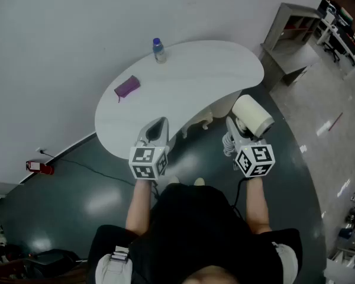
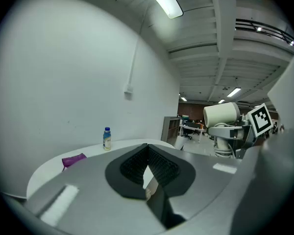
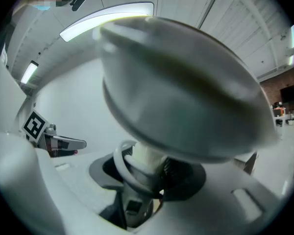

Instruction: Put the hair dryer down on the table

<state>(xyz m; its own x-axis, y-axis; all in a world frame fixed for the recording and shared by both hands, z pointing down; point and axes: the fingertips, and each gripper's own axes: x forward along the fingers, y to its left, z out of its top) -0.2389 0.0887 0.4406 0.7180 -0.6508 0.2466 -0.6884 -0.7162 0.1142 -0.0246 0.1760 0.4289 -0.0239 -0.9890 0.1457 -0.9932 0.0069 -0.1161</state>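
White table (image 1: 183, 81), no pattern on it. There's a purple pouch (image 1: 127, 87), and a clear bottle (image 1: 158, 50) with a blue cap and a yellowish label. The hair dryer (image 1: 252, 115) is cream, its cord pale grey. Left gripper (image 1: 158, 124) and right gripper (image 1: 232, 125) are both grey with black ribbed pads and black-and-white square markers. Glossy dark grey-green floor (image 1: 89, 182), a red thing (image 1: 40, 167) on it, and a black shirt (image 1: 195, 229).

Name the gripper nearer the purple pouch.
Left. The left gripper sits over the table's near edge, close to the purple pouch; the right gripper, holding the hair dryer, is farther, off the table's right end.
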